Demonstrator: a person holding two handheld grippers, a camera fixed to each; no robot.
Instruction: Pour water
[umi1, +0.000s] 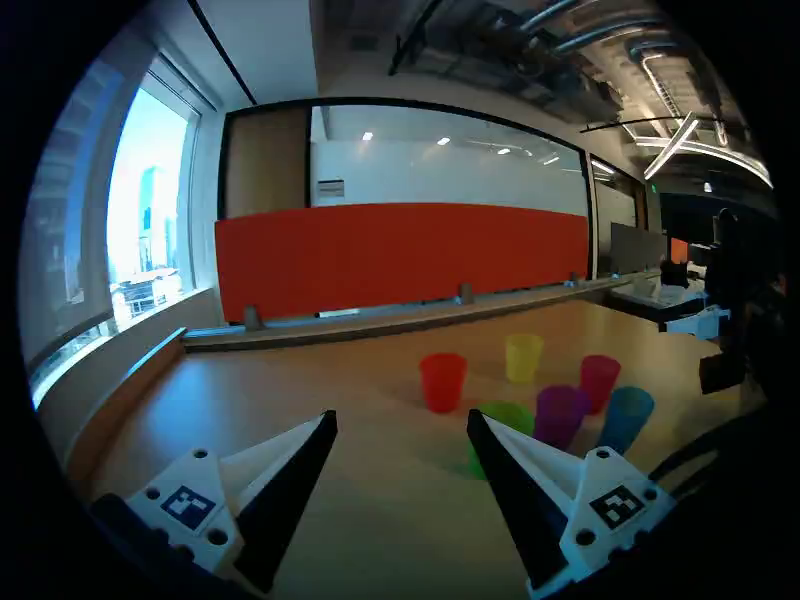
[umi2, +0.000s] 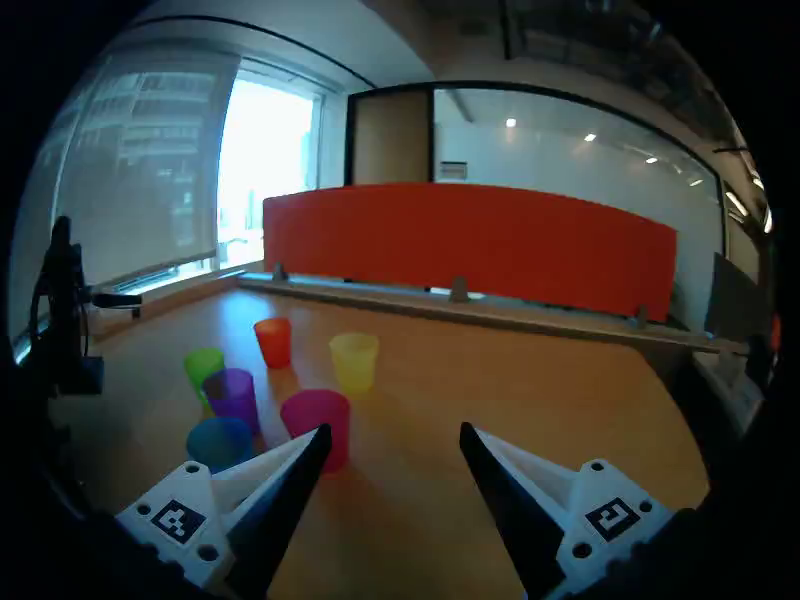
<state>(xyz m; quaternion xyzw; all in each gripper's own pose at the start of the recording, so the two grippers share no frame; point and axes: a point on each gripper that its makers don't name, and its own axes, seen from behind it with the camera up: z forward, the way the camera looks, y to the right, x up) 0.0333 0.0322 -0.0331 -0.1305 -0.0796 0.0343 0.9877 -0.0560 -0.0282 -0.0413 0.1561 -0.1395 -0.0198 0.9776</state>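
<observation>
Six translucent plastic tumblers, each smooth, round and tapered, stand in a loose cluster on the matte wooden worktop (umi2: 560, 400). They sit well in from its far edge, where a flat orange-red partition panel (umi2: 470, 250) runs. In the right gripper view the red plastic tumbler (umi2: 273, 342) and yellow plastic tumbler (umi2: 354, 362) are nearest that far edge. The green plastic tumbler (umi2: 204, 370), purple plastic tumbler (umi2: 233, 397) and magenta plastic tumbler (umi2: 318, 420) come next. The blue plastic tumbler (umi2: 218, 443) stands closest to the near edge, just beside the purple one. All are upright with open mouths; whether any holds water cannot be told. The right gripper (umi2: 395, 432) has its white-and-black wedge jaws spread wide, gripping nothing, beside the magenta tumbler. The left gripper (umi1: 400, 420) likewise has its jaws wide apart and empty, one jaw hiding part of the green tumbler.
</observation>
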